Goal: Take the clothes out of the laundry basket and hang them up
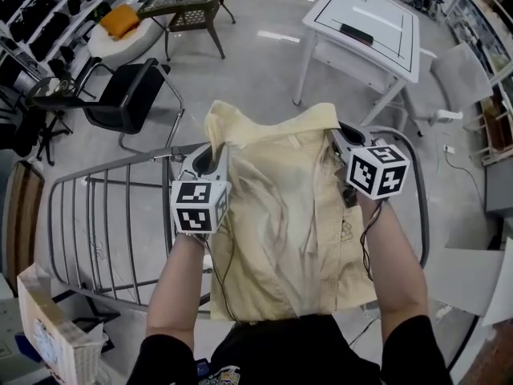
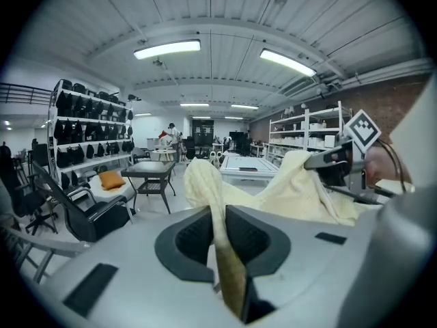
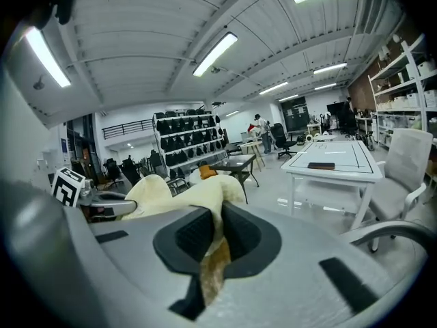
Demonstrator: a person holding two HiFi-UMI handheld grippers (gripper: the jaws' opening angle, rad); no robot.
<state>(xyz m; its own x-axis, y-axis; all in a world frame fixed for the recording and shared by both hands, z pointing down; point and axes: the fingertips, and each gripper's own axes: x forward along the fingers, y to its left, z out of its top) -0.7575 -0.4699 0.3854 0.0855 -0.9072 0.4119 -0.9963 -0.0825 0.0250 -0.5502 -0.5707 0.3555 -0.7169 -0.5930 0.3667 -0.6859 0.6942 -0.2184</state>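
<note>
Shirt pinched in jaws of left gripper at its ten o'clock and right gripper at one o'clock, draping above rack.

One pale yellow button-up cloth shirt is showing, along with two grey plastic tools, the left tool and the right tool. One grey metal-bar drying rack, one black armchair and one white tabletop are standing around.

Grey tools, black-and-white marker cubes, black sleeves.
</note>
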